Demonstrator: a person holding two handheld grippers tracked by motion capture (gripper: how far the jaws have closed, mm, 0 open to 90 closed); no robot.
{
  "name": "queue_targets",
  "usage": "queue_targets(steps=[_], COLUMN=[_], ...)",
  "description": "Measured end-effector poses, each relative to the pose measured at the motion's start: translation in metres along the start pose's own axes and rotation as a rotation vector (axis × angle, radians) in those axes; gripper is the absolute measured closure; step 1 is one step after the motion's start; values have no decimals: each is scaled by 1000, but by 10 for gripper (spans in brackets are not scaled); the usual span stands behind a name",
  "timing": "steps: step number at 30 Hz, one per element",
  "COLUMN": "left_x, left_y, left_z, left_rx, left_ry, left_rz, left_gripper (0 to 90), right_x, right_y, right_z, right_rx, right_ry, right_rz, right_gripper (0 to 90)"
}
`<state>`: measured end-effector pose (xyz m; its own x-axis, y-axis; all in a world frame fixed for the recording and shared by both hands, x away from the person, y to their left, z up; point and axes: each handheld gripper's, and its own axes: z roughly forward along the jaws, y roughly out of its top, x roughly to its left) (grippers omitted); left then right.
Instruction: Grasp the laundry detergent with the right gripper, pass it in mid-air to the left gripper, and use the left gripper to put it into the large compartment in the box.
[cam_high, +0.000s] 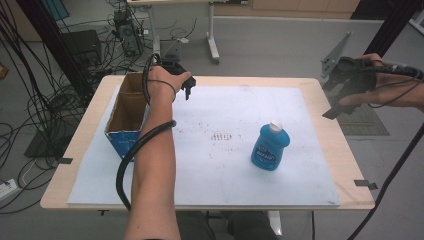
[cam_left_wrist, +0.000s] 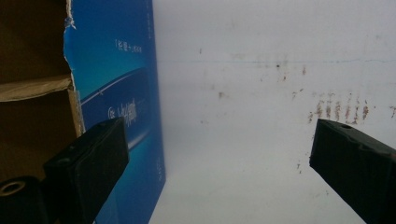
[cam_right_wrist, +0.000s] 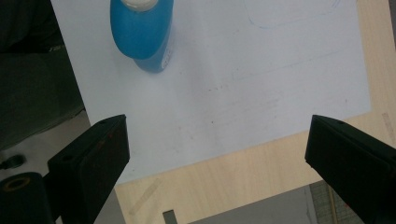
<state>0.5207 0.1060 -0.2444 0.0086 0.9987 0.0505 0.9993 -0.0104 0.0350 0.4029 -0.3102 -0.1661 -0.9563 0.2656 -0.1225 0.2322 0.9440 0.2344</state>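
A person's left forearm (cam_high: 152, 165) reaches up from the near edge of a wooden table (cam_high: 60, 175), a thick black cable (cam_high: 131, 155) looping beside it and across the wrist; the arm hides part of the white sheet (cam_high: 225, 170) that covers most of the tabletop. One blue bottle (cam_high: 270, 146) with a white cap stands alone on the sheet right of centre, clear of both tools; its label is too small to read from the high view, and in the right gripper view the bottle's (cam_right_wrist: 142, 32) top is cut off by the upper edge. At the left, one open cardboard box (cam_high: 125, 112) with blue printed sides sits on the sheet, its right wall partly hidden behind the arm; its inside is hard to make out. The left gripper (cam_high: 187, 85) is held over the far part of the sheet just right of the box, largely covered by the hand; its own view shows the two black jaws spread wide, nothing between them, with the box's (cam_left_wrist: 116, 93) blue wall and torn edge close by the left jaw and faint brown specks on the sheet (cam_left_wrist: 243, 140). The right gripper (cam_high: 334, 102) hangs in the air past the table's right edge, a grey plate on top, jaws likewise spread apart and empty above the table's (cam_right_wrist: 243, 182) corner. Beyond the table, cables, equipment and another table's legs crowd the grey floor (cam_high: 280, 50).
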Motion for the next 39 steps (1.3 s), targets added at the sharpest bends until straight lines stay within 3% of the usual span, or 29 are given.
queue_targets(steps=[39], left_x=[-3], left_y=[-5], left_z=[-5], left_rx=[-3], left_ry=[4], left_rz=[13], left_gripper=[52], right_x=[5], right_y=[-9], right_z=[2], right_rx=[-28], right_ry=[-7], right_rz=[-2], right_gripper=[47])
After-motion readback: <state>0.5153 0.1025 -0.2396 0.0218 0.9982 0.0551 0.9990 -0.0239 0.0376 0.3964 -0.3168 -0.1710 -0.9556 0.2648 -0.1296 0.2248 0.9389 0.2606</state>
